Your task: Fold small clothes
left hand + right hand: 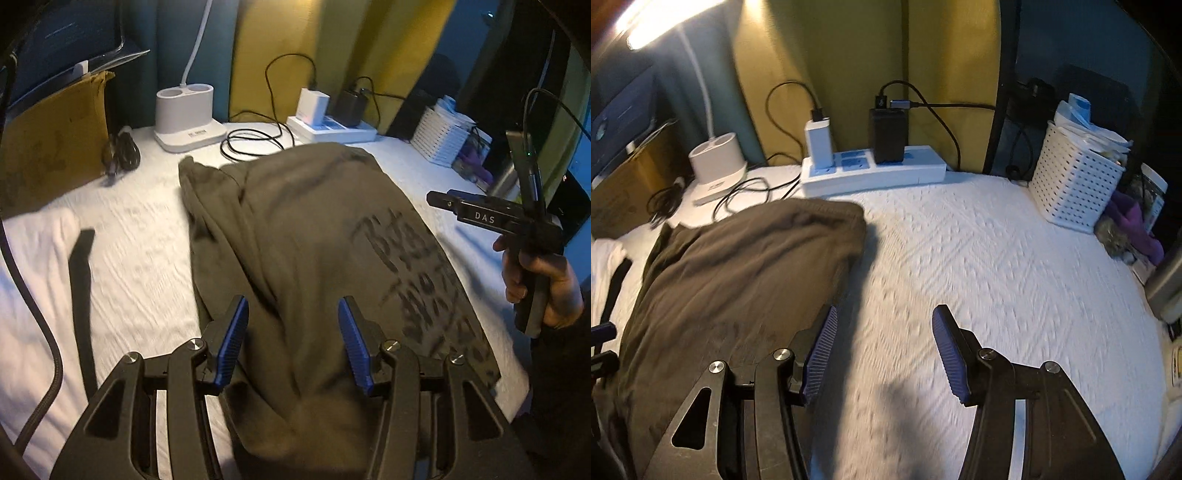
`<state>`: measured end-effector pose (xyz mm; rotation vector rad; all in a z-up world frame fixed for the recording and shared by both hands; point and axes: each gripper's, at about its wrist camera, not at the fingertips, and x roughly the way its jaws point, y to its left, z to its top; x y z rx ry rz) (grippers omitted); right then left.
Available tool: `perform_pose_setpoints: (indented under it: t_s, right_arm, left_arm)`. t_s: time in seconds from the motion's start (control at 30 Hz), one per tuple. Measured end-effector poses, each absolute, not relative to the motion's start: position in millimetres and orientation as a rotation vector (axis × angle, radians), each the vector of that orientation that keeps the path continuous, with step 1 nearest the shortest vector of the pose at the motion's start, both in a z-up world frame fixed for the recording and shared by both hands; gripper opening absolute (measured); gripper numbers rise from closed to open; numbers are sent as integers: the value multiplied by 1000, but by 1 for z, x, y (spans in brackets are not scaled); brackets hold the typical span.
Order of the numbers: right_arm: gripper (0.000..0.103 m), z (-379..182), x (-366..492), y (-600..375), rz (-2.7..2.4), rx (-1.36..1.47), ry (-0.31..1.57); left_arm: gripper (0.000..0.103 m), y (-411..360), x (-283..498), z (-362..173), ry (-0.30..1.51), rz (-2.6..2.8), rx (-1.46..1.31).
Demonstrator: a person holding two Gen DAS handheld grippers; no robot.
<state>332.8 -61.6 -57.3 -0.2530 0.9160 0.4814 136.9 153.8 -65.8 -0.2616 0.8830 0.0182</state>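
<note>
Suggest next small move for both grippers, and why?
Probably bring both down to the shirt's near edge and grip it for another fold. Left gripper and right gripper are open and empty, and the shirt lies loosely folded, still bulky.

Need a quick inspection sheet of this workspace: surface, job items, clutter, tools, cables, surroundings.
Surface: white textured bedding, bare on the right side.
Job's things: dark olive garment with a dark print, lying on the bedding with a fold along its far edge; white cloth at the left edge.
Clutter: white lamp base, power strip with two chargers, white perforated basket, cardboard box, purple cloth.
Grippers: left tool open above the garment, nothing gripped; right tool open over bare bedding, empty.
Cables: black coil beside the lamp base; braided cable at left.
Surroundings: yellow and teal curtains behind.
</note>
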Motion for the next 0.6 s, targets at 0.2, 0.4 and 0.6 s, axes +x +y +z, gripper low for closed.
perform_pose_setpoints:
  t_s: [0.2,0.4,0.6]
  right_arm:
    - [56,-54,300,-76,513,-254,916]
    - [56,-45,264,-90,555,-233,910]
    - [56,-53,231,-106,596,-206,935]
  left_arm:
    - [51,139,116,-64,875,5,-252]
    - [51,128,105,-74,893,-41,-275]
    - [50,123,90,-81,900,-40,-262]
